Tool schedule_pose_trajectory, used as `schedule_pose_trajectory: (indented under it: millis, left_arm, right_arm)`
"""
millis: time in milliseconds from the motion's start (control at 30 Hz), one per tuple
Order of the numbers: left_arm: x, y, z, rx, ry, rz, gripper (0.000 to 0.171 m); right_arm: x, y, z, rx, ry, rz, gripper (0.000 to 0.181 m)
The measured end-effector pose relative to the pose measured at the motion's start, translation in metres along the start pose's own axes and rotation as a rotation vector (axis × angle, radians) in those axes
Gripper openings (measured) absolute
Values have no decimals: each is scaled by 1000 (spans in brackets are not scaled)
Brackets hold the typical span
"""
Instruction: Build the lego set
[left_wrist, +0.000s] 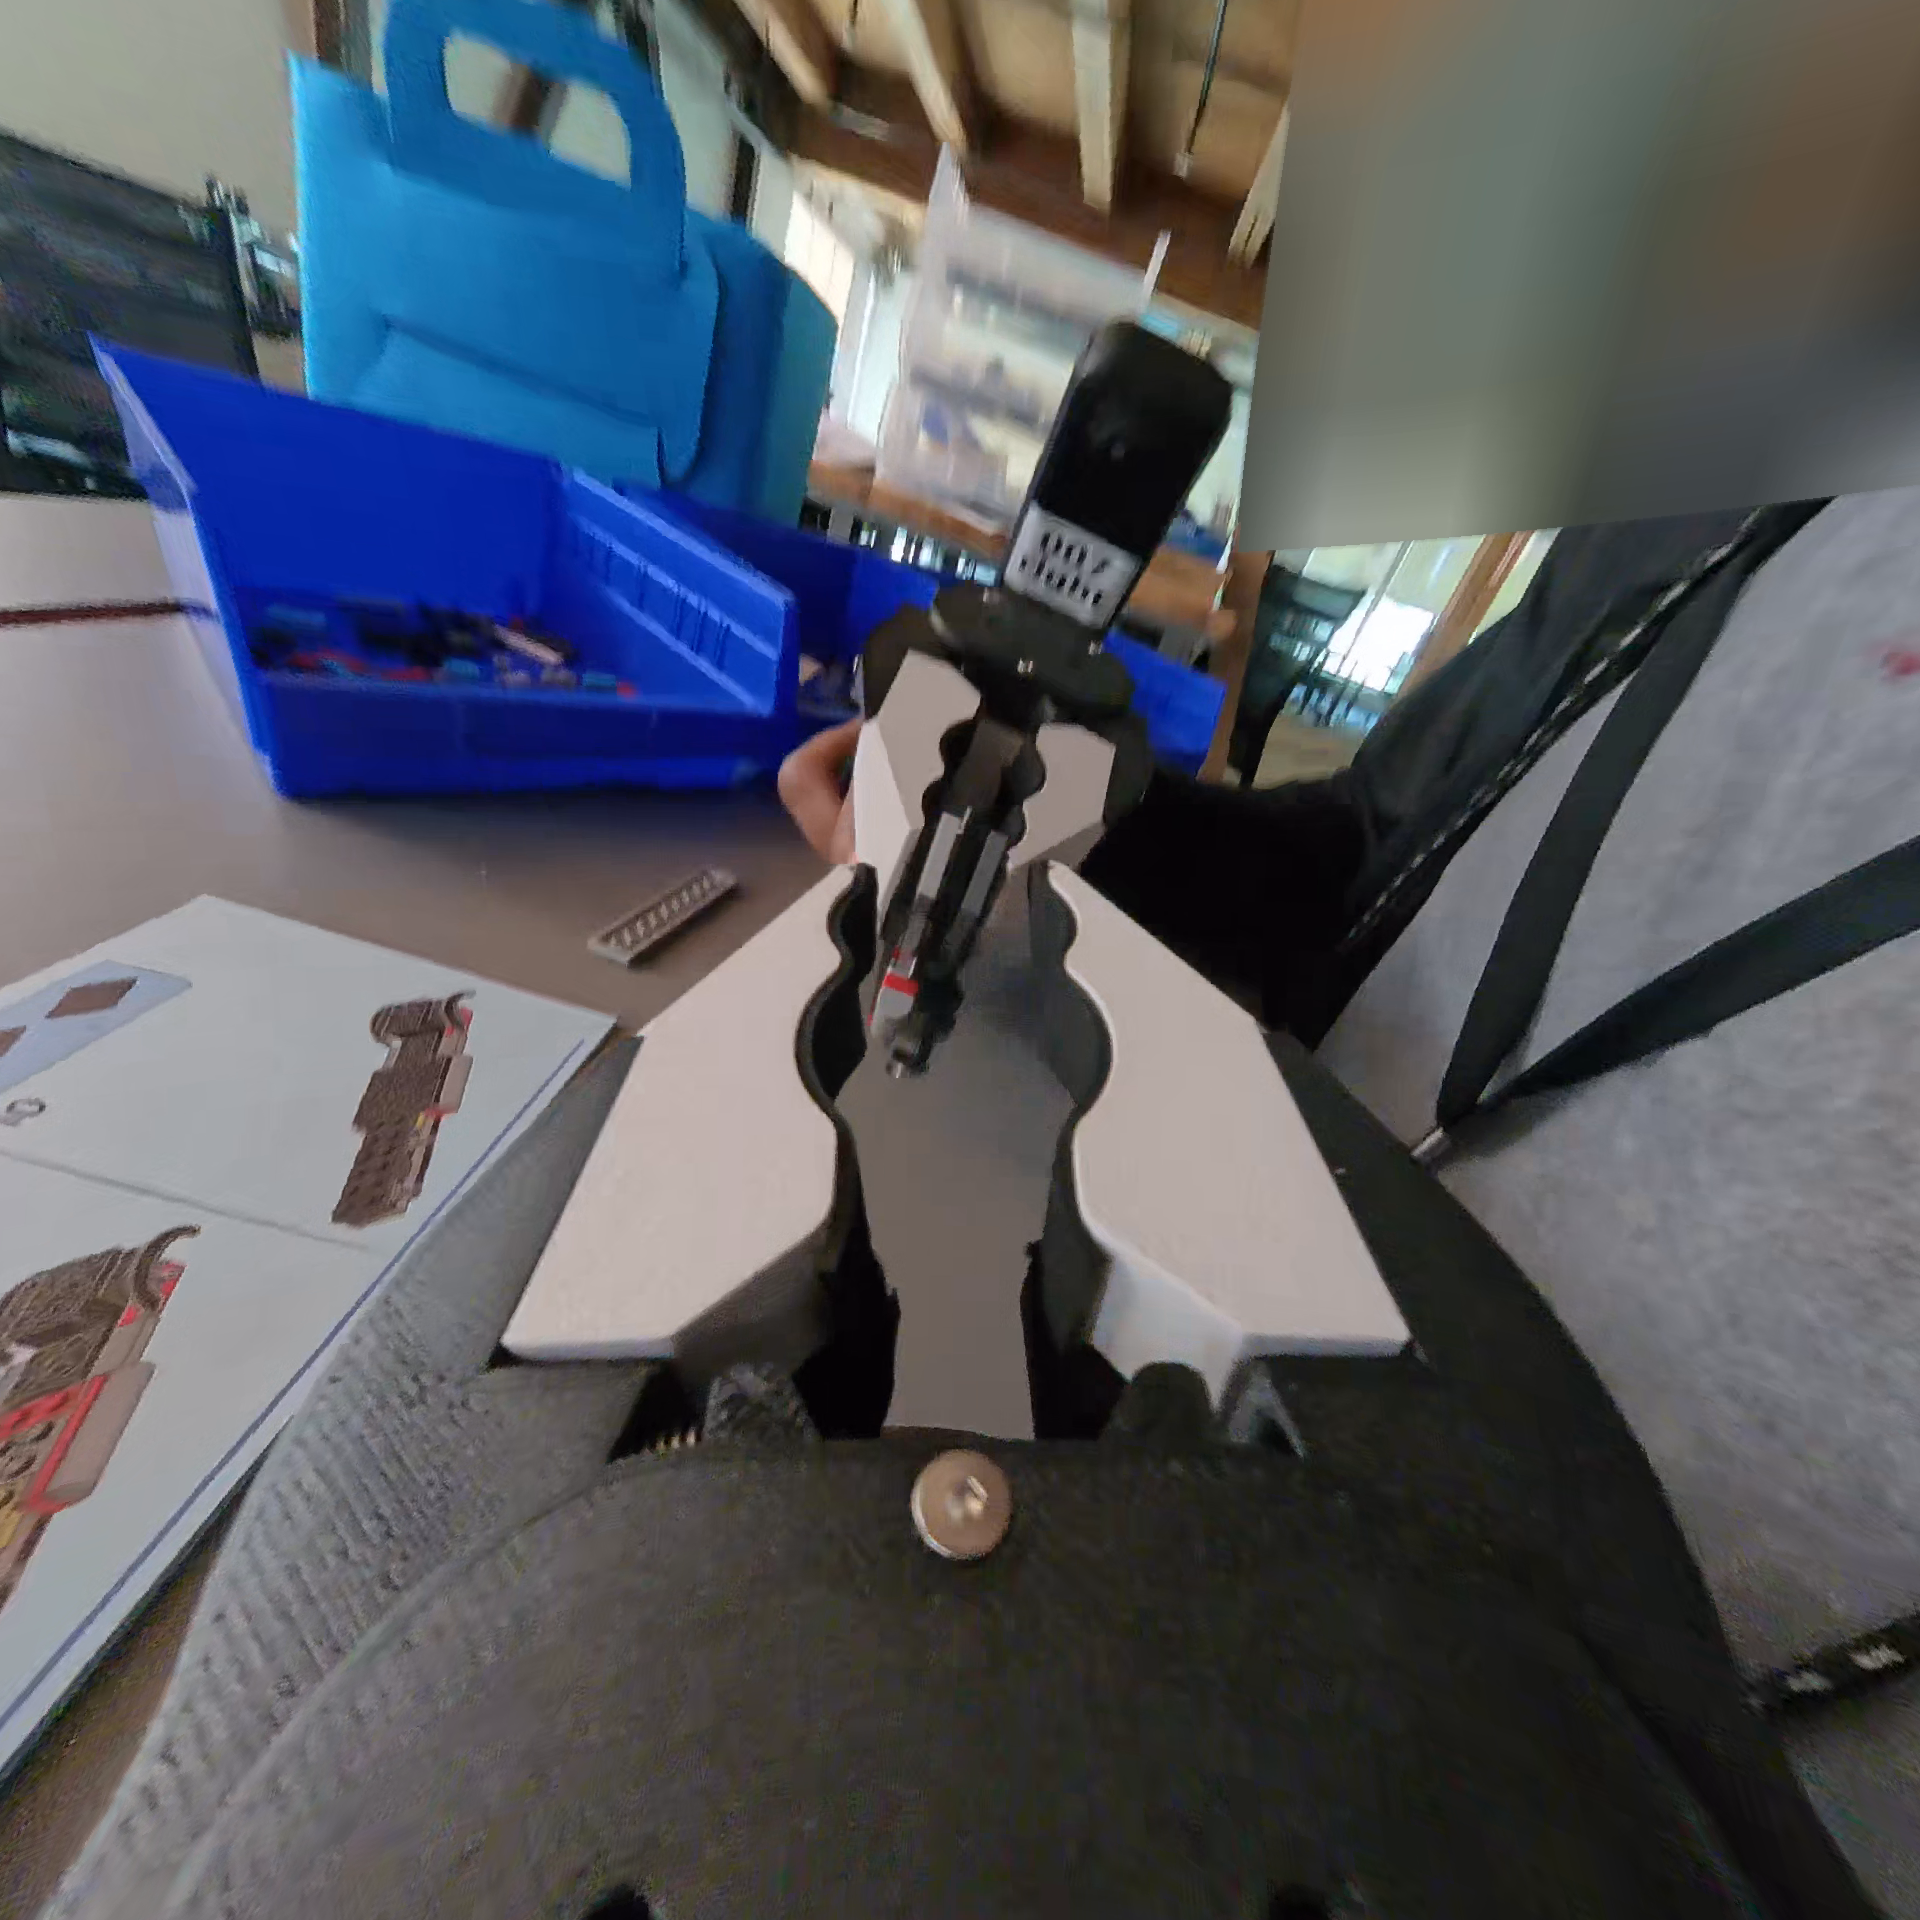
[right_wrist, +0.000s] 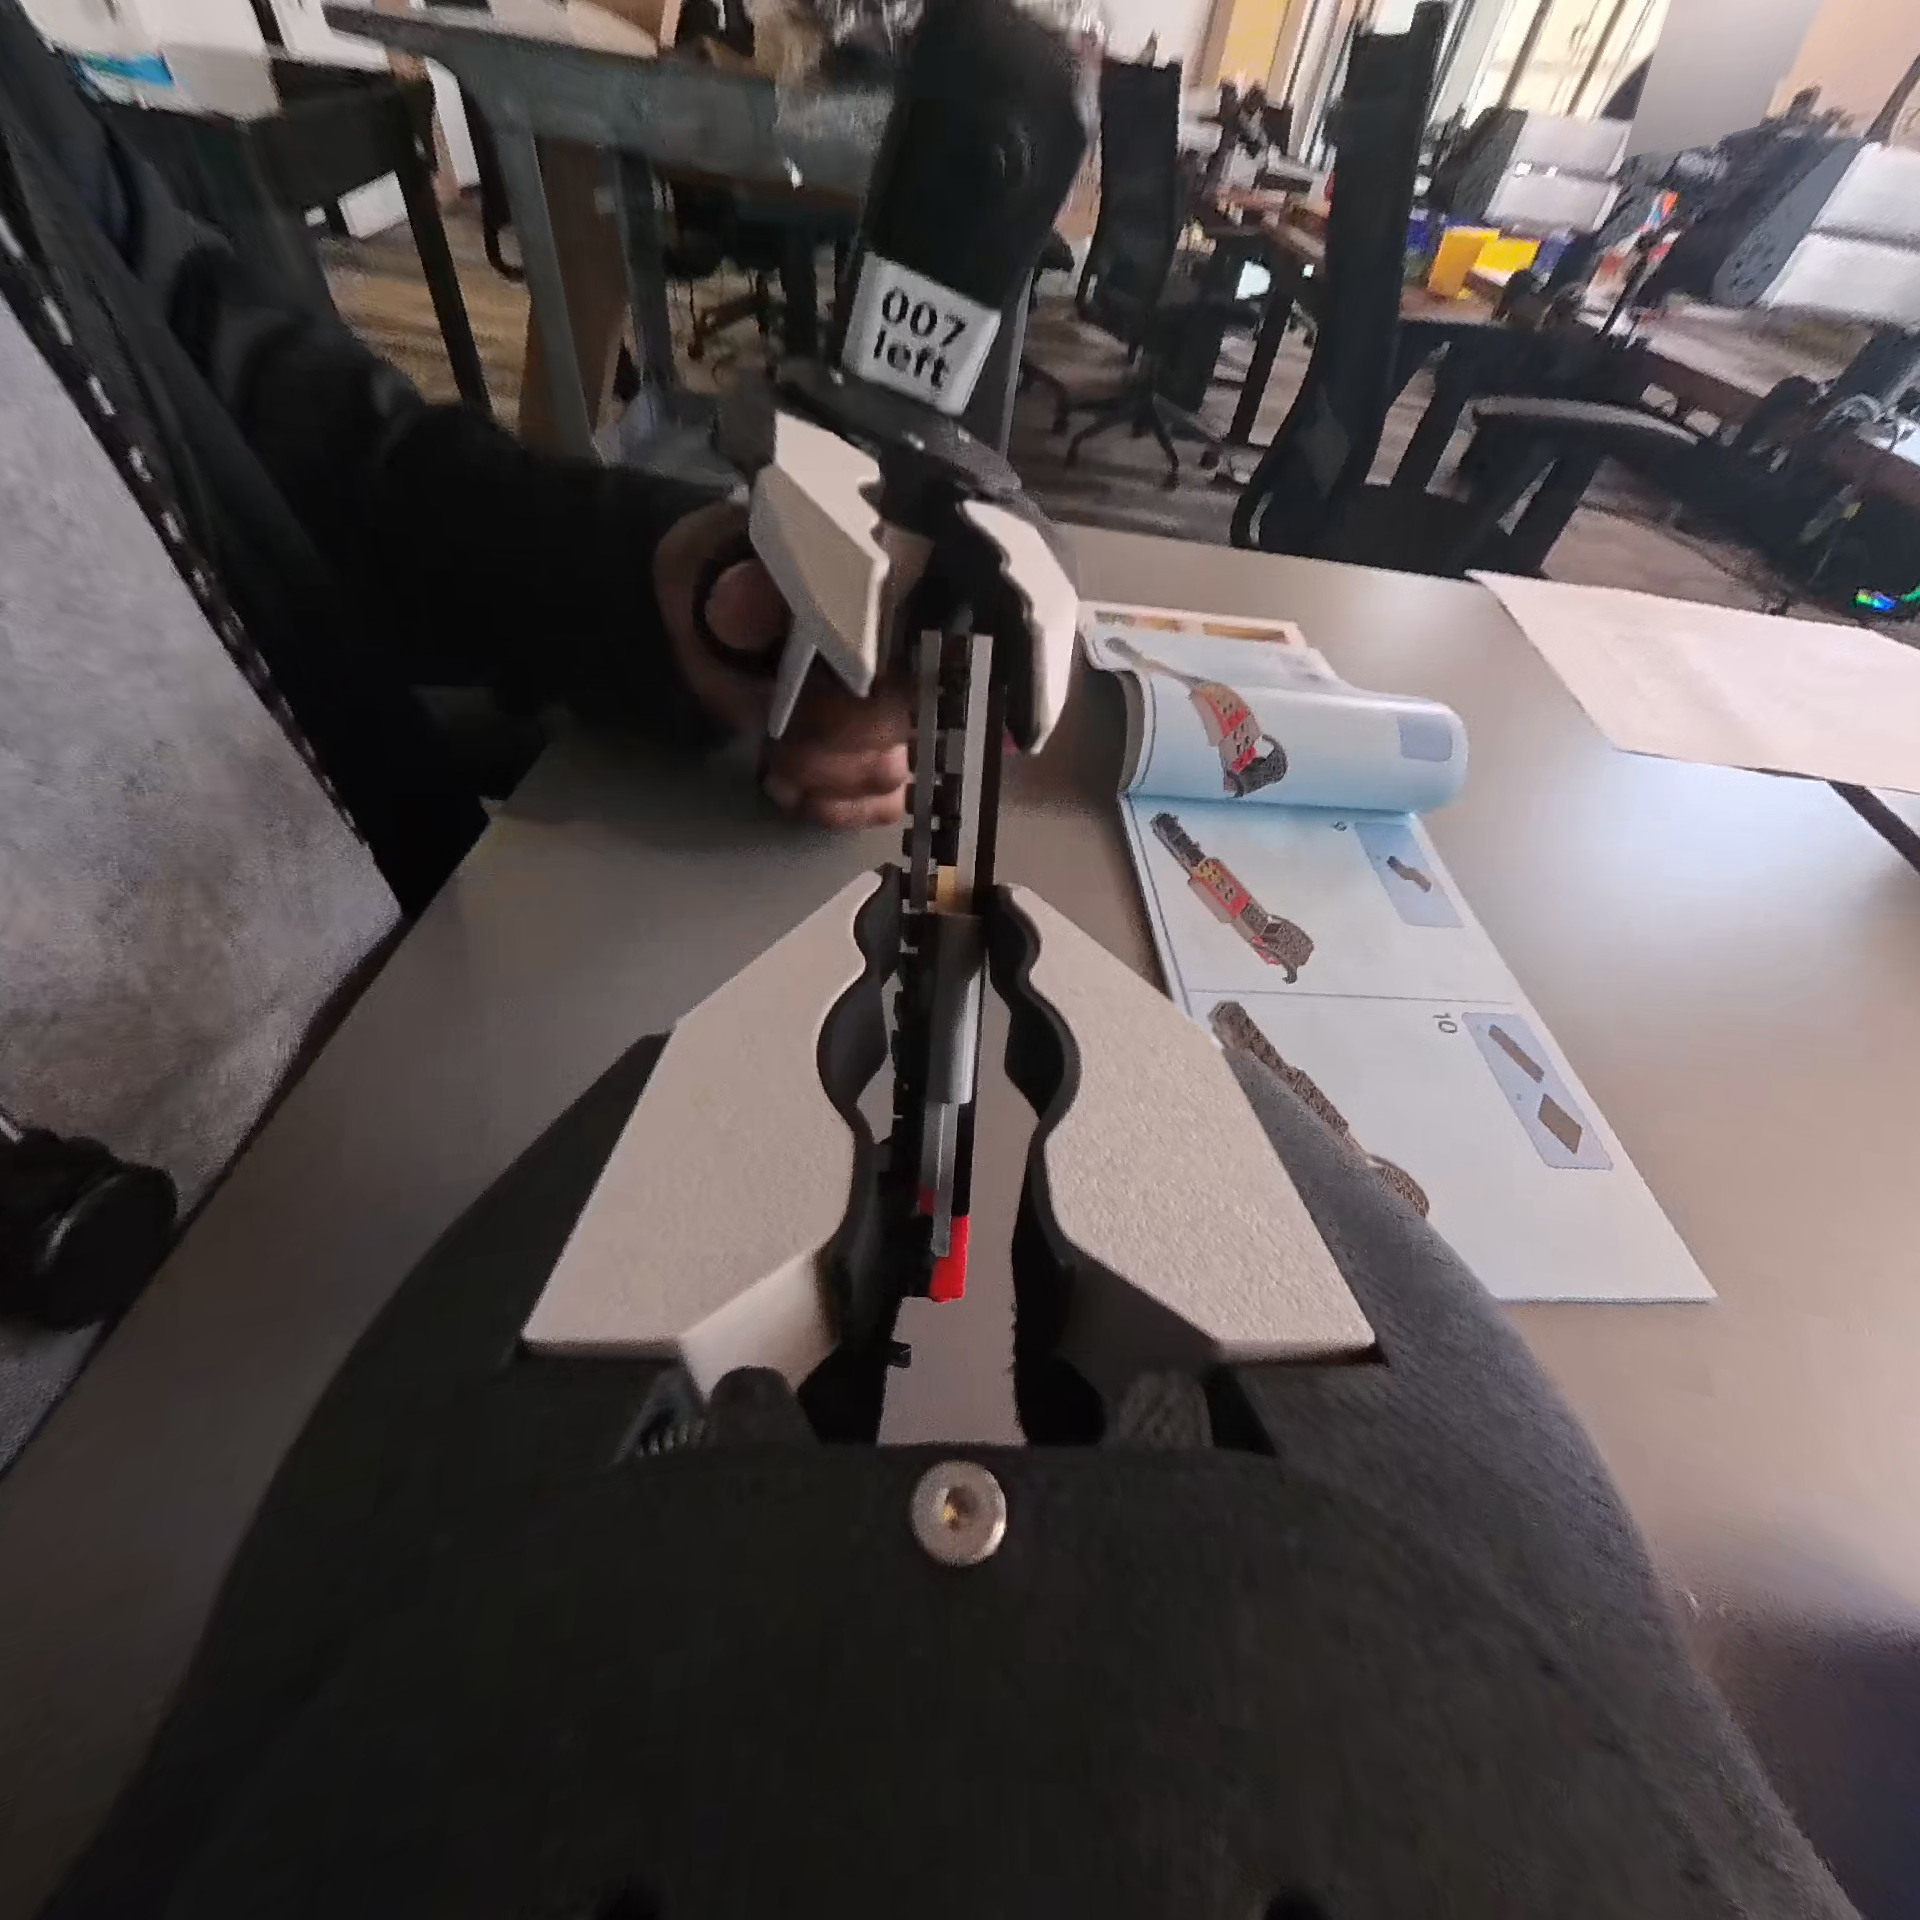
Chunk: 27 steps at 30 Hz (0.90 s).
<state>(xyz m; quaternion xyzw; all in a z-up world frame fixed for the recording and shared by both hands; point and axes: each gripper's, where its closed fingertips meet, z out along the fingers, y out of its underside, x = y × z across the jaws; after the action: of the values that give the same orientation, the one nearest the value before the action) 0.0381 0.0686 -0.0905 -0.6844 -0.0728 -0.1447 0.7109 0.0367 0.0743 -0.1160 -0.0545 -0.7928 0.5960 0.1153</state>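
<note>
Your right gripper (right_wrist: 951, 935) has its jaws clamped on the near end of the build (right_wrist: 951, 1039), a long, thin black and grey assembly with a red piece low between the jaws. The build stands up out of them, above the worktop (right_wrist: 520, 987). Your left gripper (right_wrist: 914, 665) meets it head-on from the far side. Its jaws close on the upper end, so both grippers hold the same piece, with a hand (right_wrist: 831, 769) behind the left one.

In the left wrist view the left gripper's own tips (left_wrist: 940, 914) flank the build's end (left_wrist: 920, 966), though whether they press it there is hard to tell. The right gripper (left_wrist: 987, 790) faces you.

Out on the worktop, a grey plate (left_wrist: 662, 916) lies loose, near the blue bin (left_wrist: 499, 665) of parts. The booklet (right_wrist: 1351, 935) lies open to your right.

You appear to be mid-step, steadying or pressing the assembly between the two grippers. Next, I'd judge, one gripper must let go to fetch a part, perhaps that plate, while the other keeps the build from twisting.
</note>
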Motion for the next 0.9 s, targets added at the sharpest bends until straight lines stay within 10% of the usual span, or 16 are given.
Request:
schedule_pose_trajectory:
  millis: [900]
  left_arm:
    - [6,-20,5,164,44,24,20]
  right_arm:
    - [3,-15,0,168,35,2,19]
